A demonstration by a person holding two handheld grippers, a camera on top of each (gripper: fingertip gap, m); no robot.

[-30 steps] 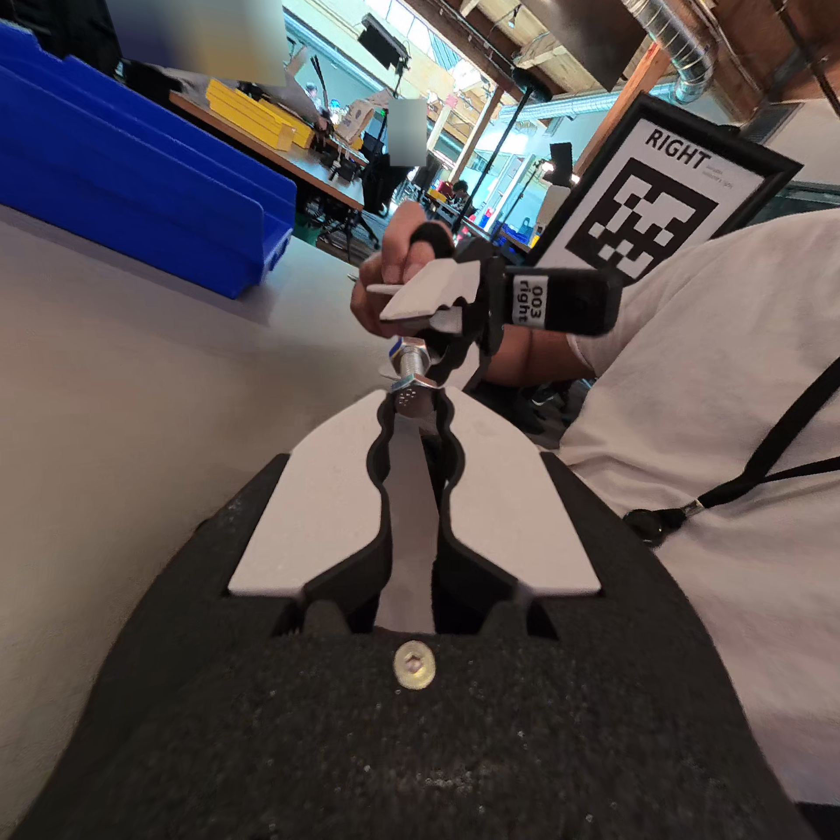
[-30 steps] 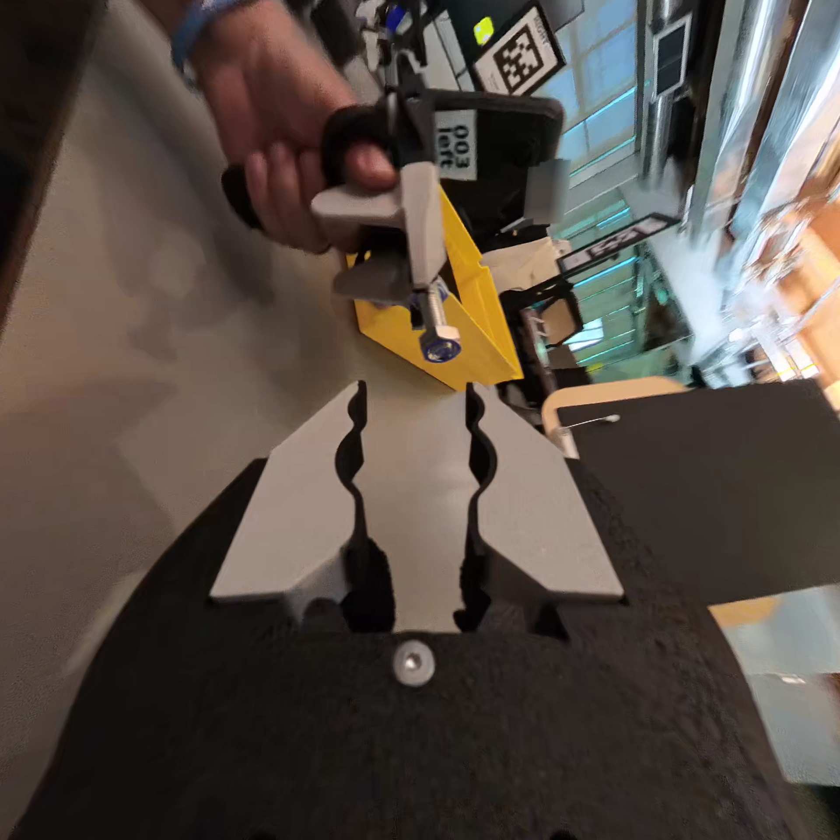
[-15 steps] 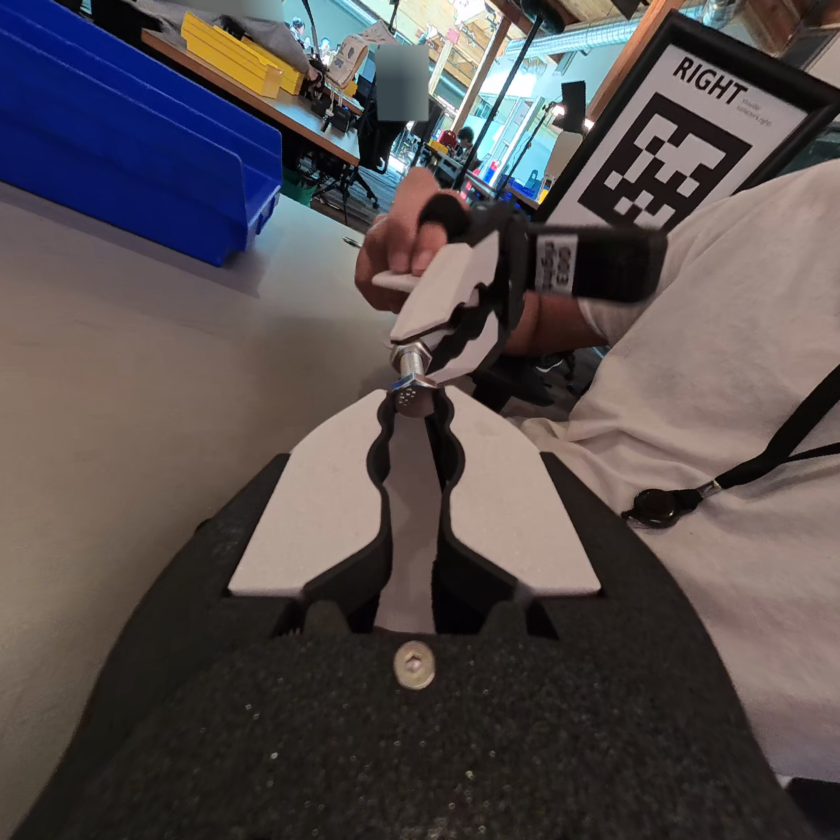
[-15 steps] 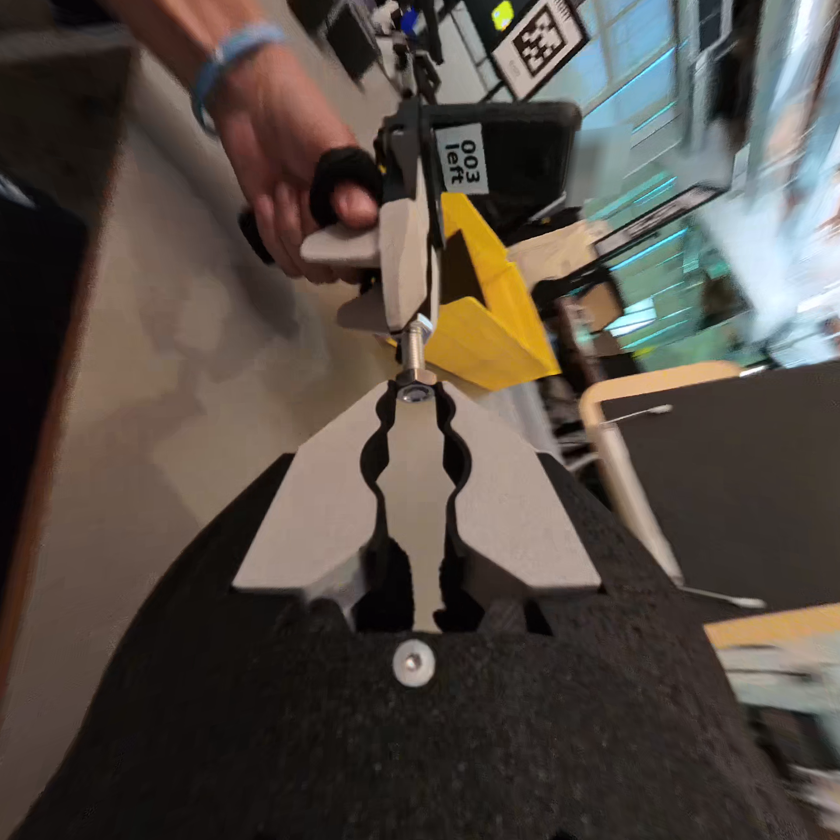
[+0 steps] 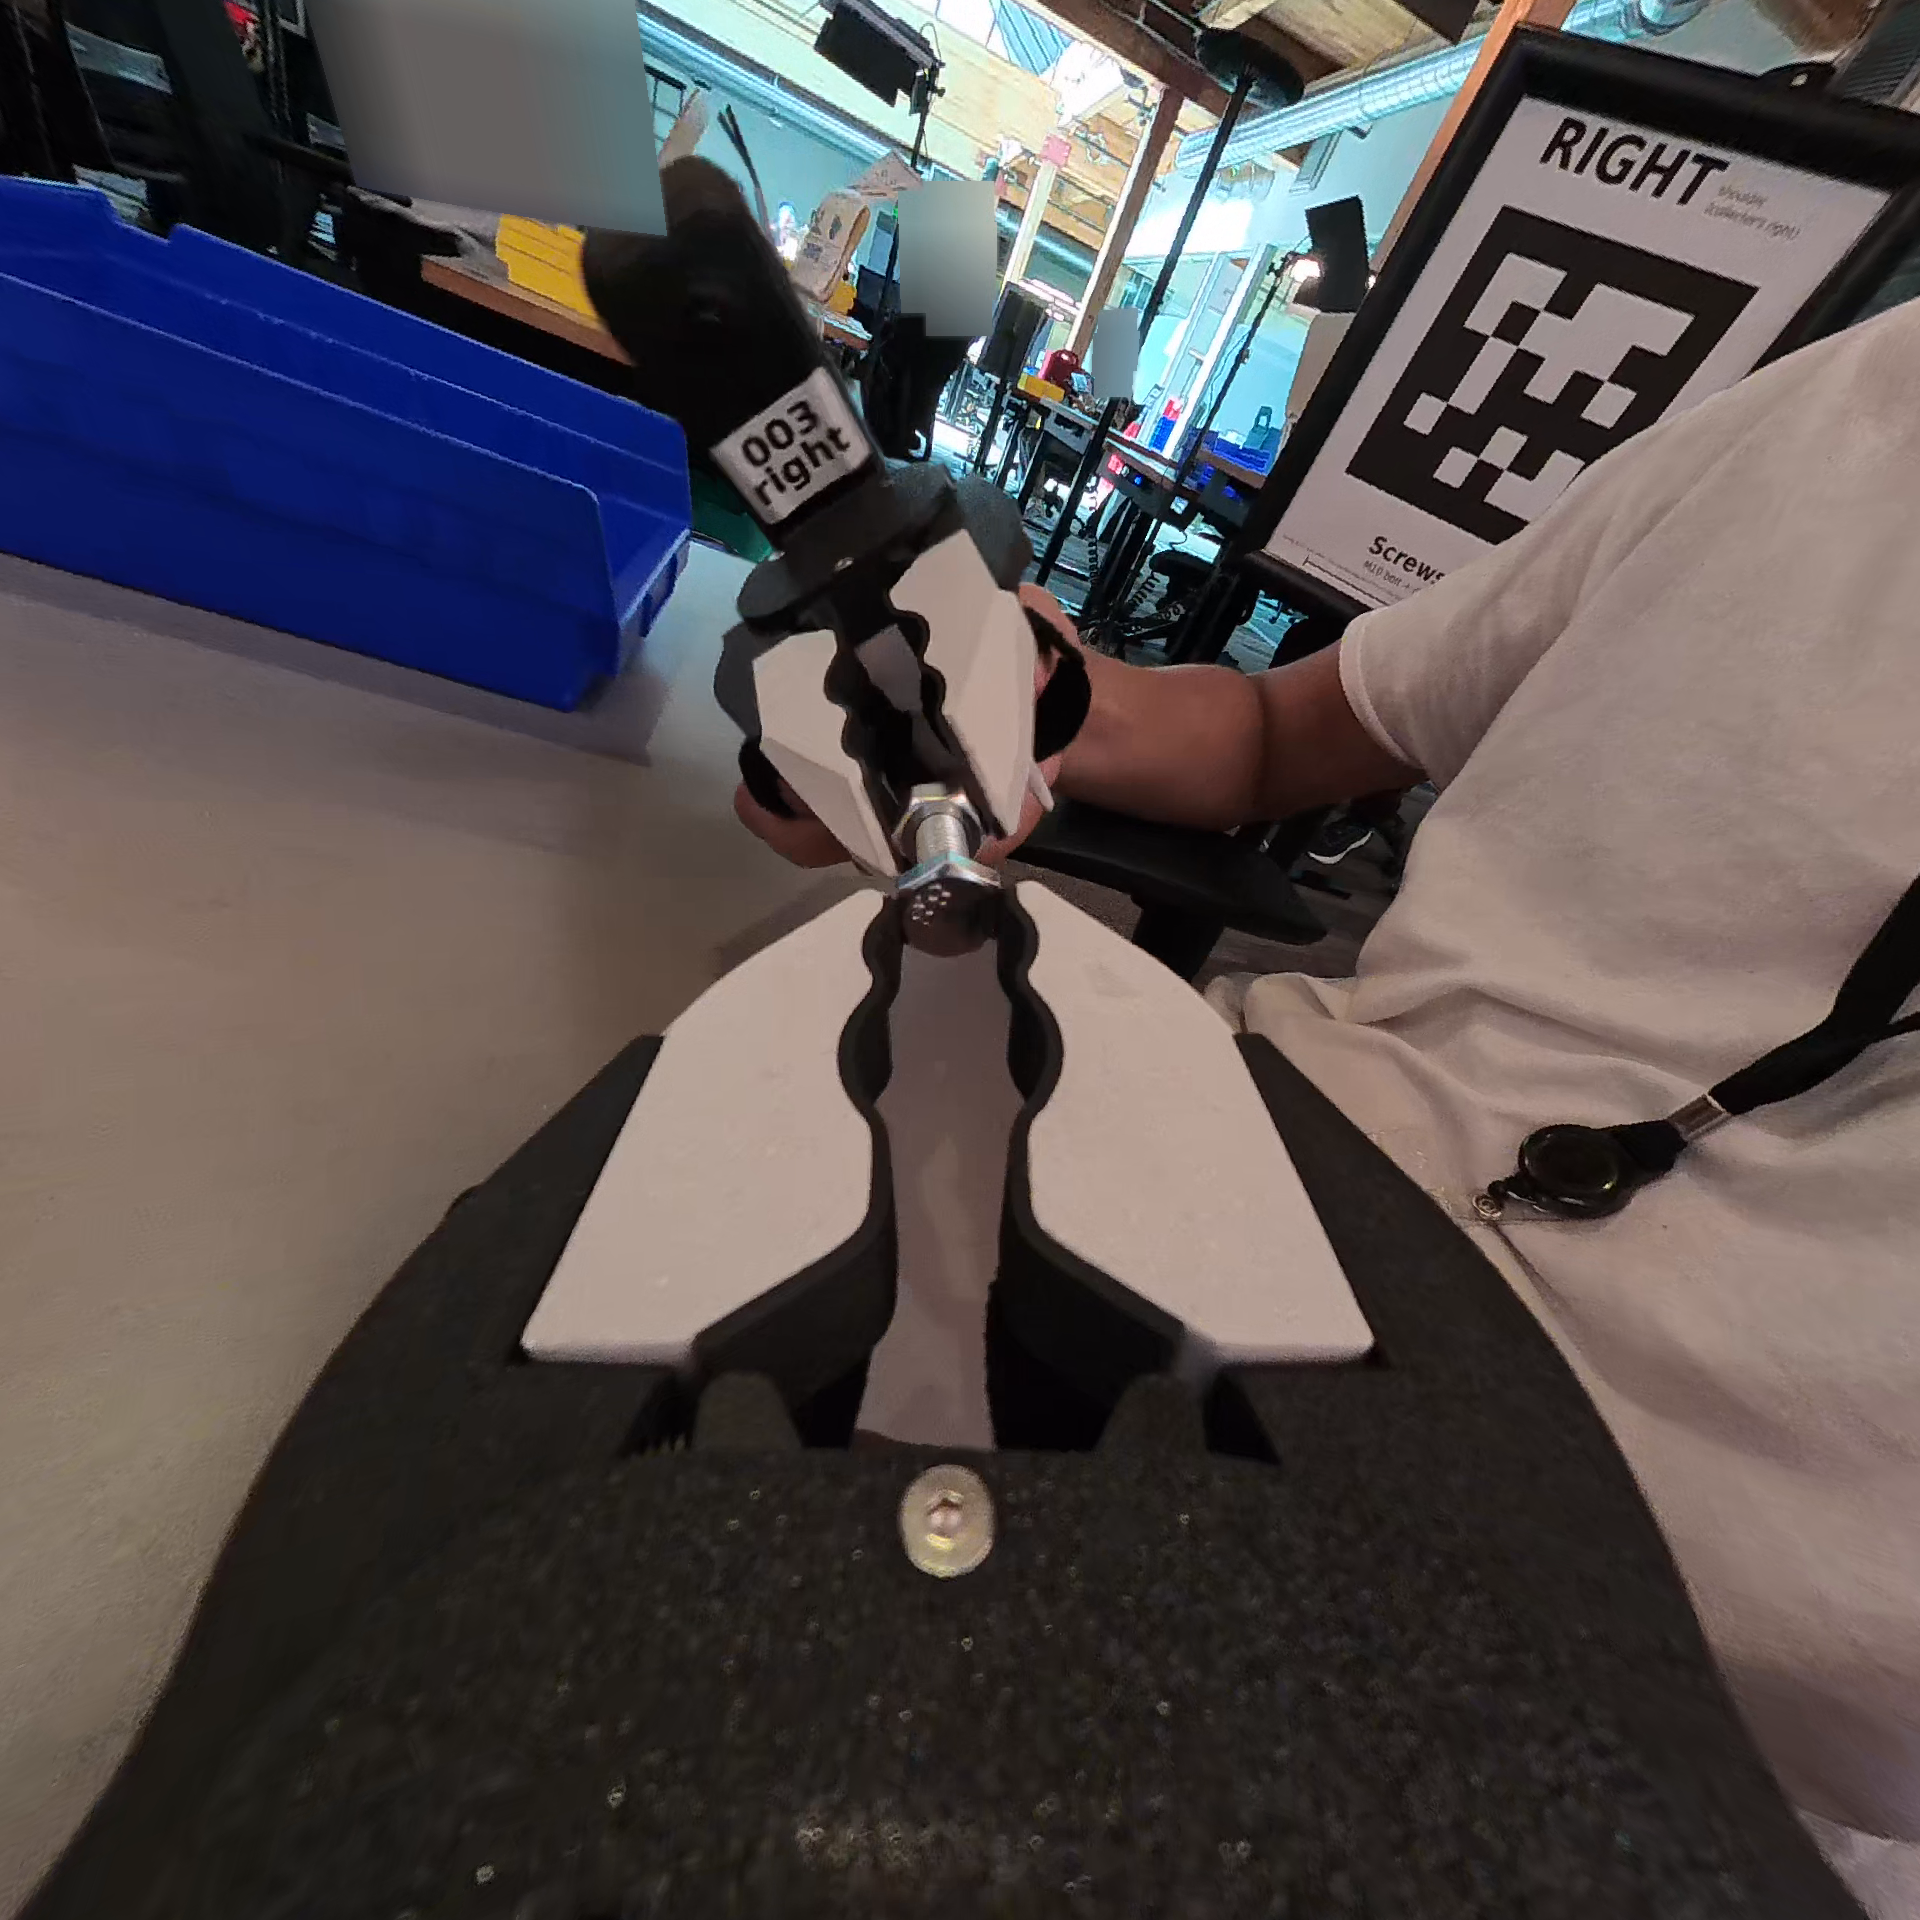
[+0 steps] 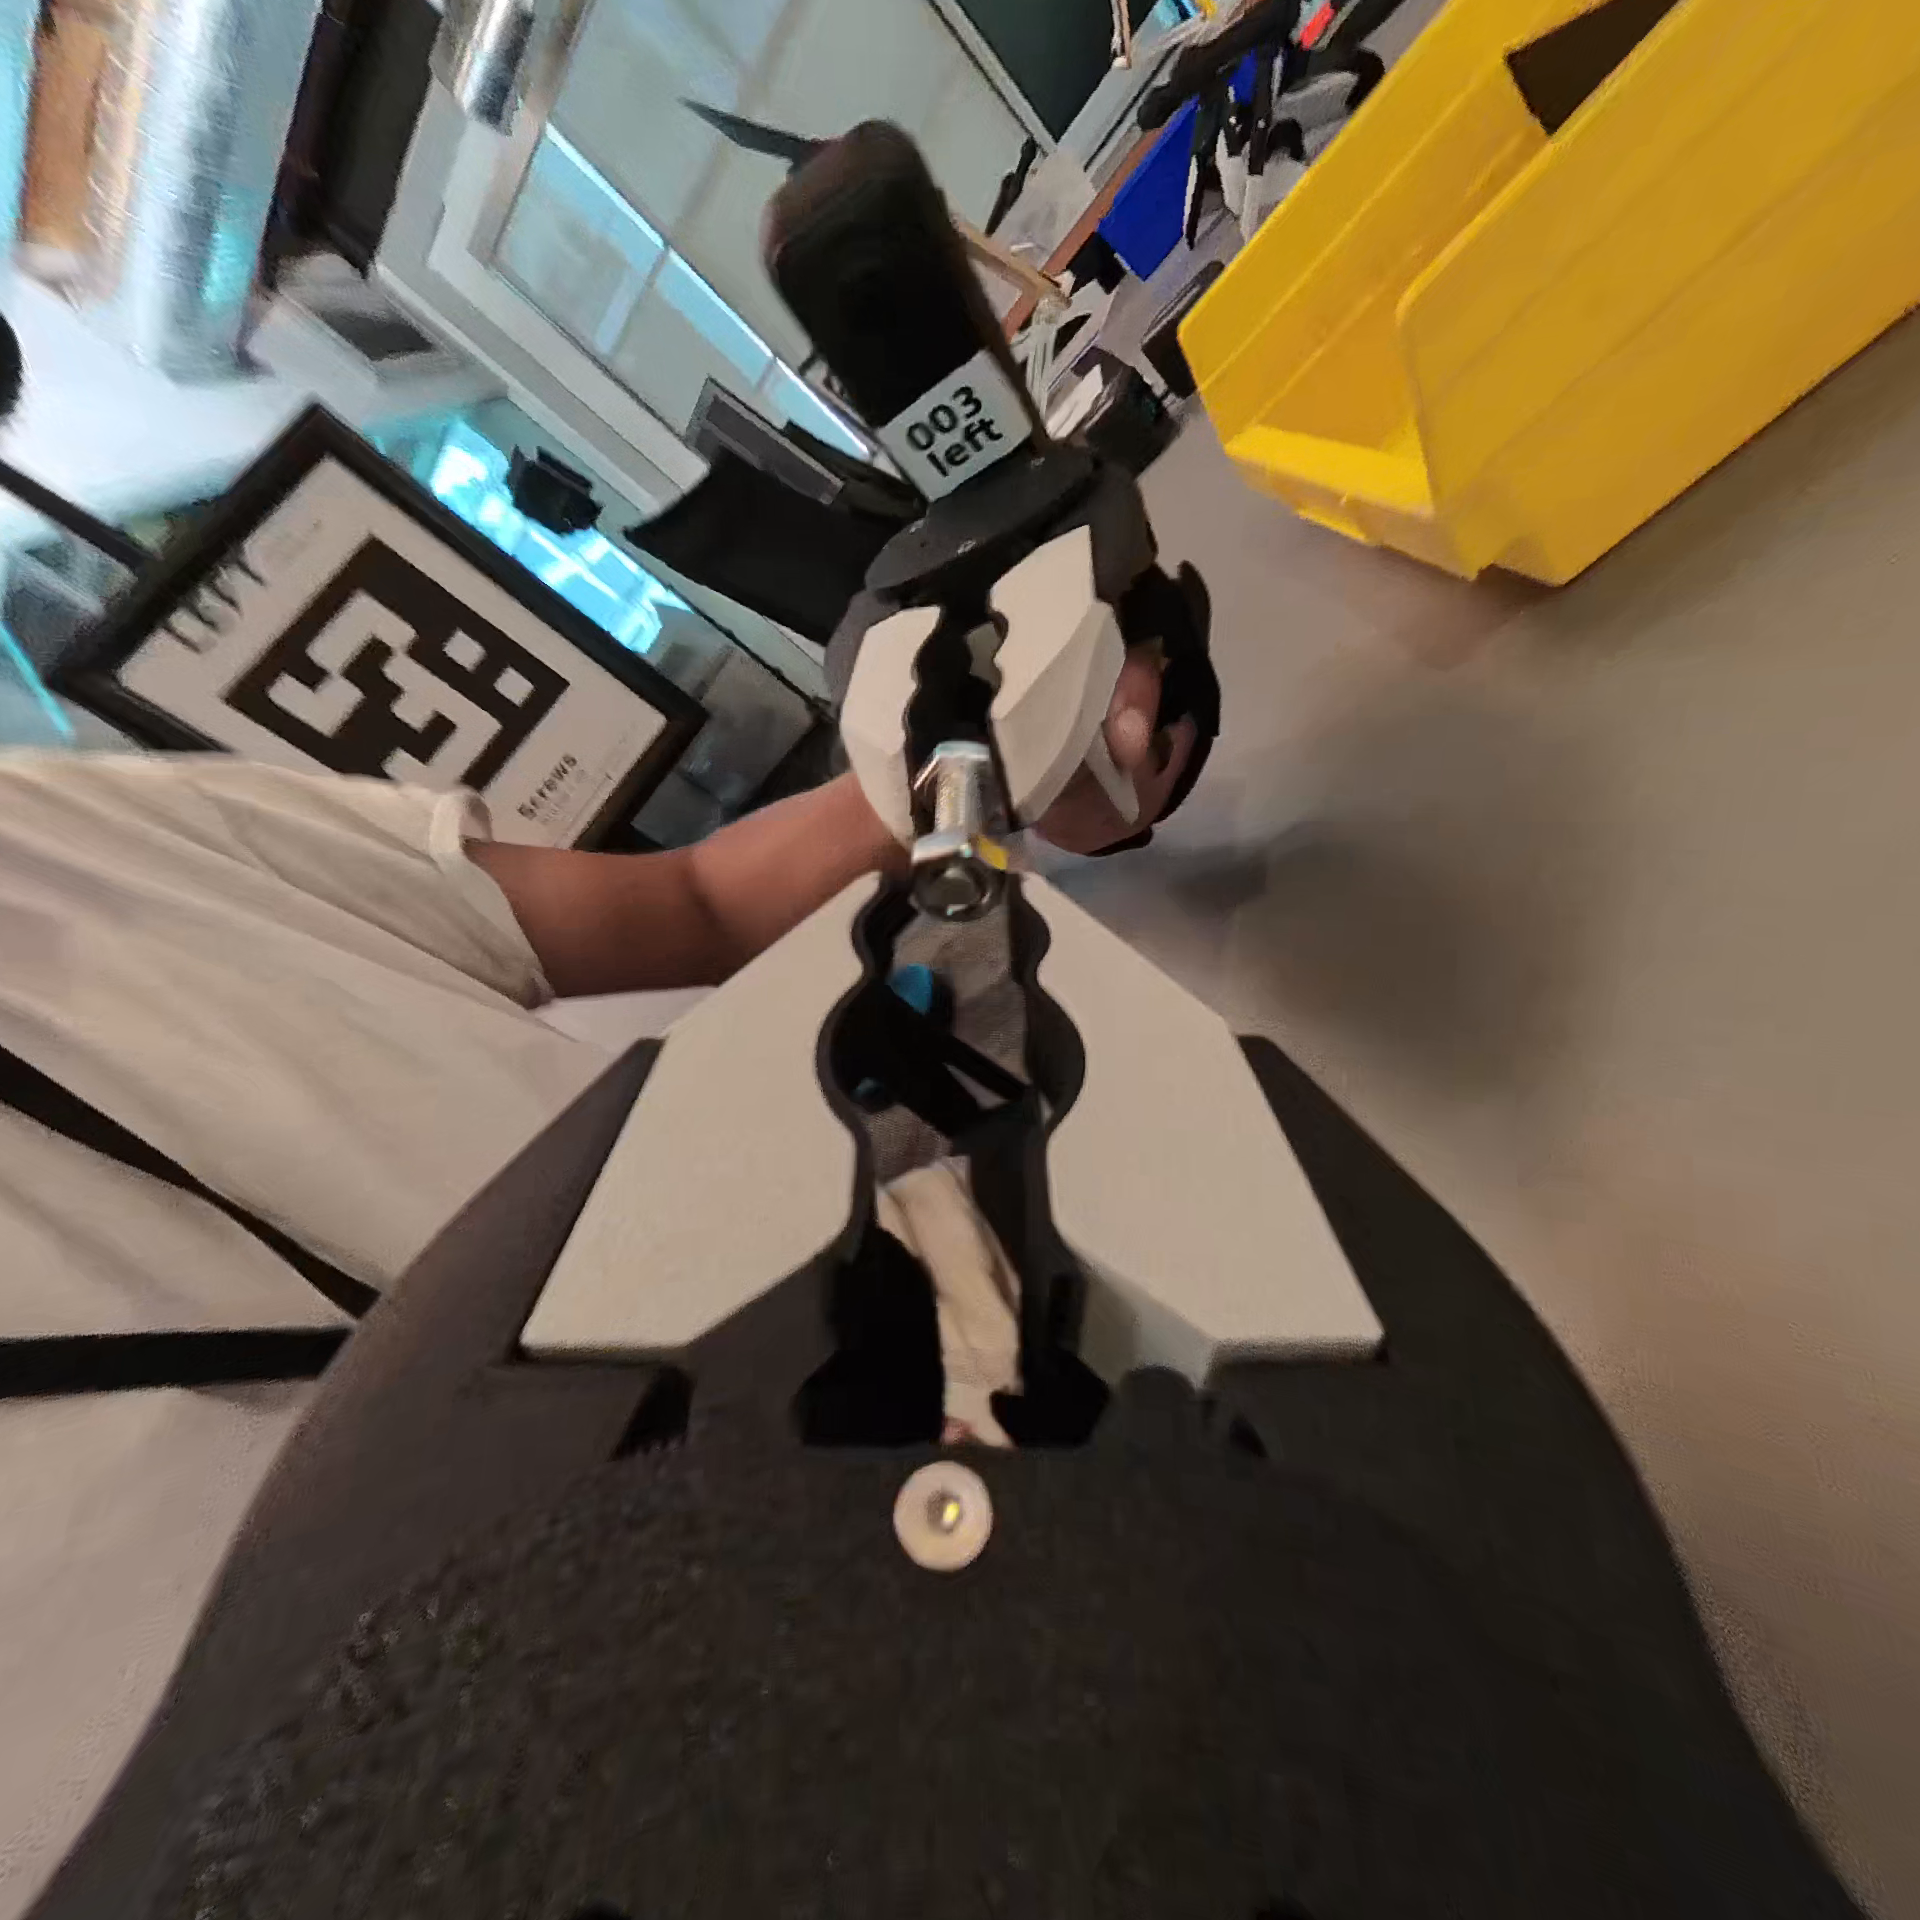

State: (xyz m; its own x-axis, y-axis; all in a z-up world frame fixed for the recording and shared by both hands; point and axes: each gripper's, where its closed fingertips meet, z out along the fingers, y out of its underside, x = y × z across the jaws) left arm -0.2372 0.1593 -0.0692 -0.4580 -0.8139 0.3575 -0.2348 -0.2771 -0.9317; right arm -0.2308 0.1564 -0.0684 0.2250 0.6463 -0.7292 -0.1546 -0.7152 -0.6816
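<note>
A silver hex bolt (image 5: pixel 940 836) with a nut (image 5: pixel 940 805) on its thread is held in the air between both grippers, above the grey table (image 5: pixel 260 987). My left gripper (image 5: pixel 940 914) is shut on the bolt's hex head. My right gripper (image 5: pixel 933 826) faces it tip to tip, stands upright and is shut on the nut. In the right wrist view, my right gripper (image 6: pixel 951 894) clamps the nut (image 6: pixel 948 883). The thread (image 6: pixel 956 810) runs on into the left gripper (image 6: pixel 961 784).
A blue bin (image 5: pixel 312 468) stands on the table at the back left. A yellow bin (image 6: pixel 1558 312) stands on the other side. A framed black-and-white marker sign (image 5: pixel 1558 343) stands behind the person in a white shirt (image 5: pixel 1662 831), who is close on the right. The tips of both grippers are at nearly the same place.
My right gripper closed from open onto the nut, then rolled about the bolt's axis from lying sideways to standing upright. My left gripper kept its hold on the bolt head.
</note>
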